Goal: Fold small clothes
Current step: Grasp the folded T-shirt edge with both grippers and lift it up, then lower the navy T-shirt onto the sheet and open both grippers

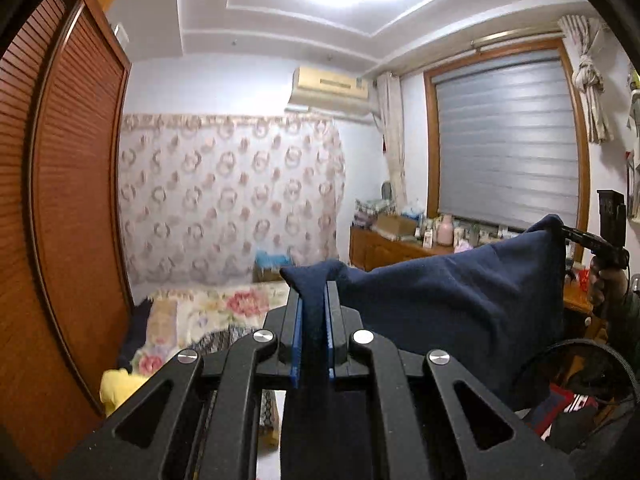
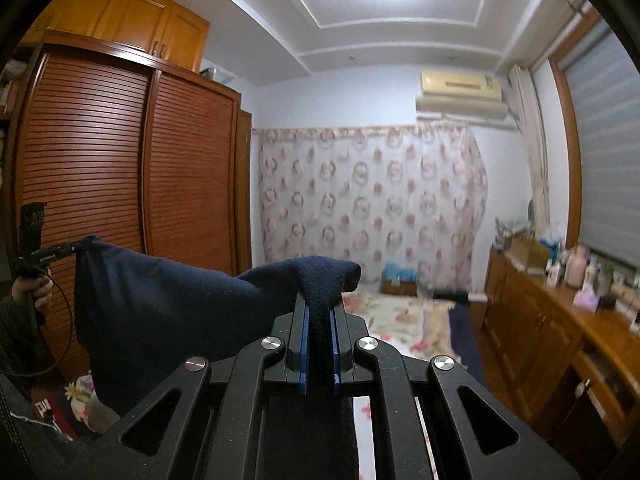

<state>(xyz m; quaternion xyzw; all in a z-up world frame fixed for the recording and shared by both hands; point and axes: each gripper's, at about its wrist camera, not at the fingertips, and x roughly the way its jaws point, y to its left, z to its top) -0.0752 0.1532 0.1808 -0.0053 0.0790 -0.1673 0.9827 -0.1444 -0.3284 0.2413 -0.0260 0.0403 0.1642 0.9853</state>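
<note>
A dark navy fleece garment (image 1: 460, 304) hangs in the air, stretched between my two grippers. My left gripper (image 1: 314, 292) is shut on one corner of it; the cloth bulges over the blue-padded fingers. My right gripper (image 2: 320, 308) is shut on the other corner of the navy garment (image 2: 168, 308). In the left wrist view the right gripper (image 1: 576, 238) shows at the far right pinching the cloth's top edge. In the right wrist view the left gripper (image 2: 76, 246) shows at the far left doing the same. The garment's lower part is hidden behind the gripper bodies.
A bed with a floral cover (image 1: 224, 308) lies below and ahead. A louvred wooden wardrobe (image 2: 120, 168) stands on the left. A cluttered wooden dresser (image 2: 560, 320) runs along the window wall. A yellow cloth (image 1: 120, 390) lies at lower left.
</note>
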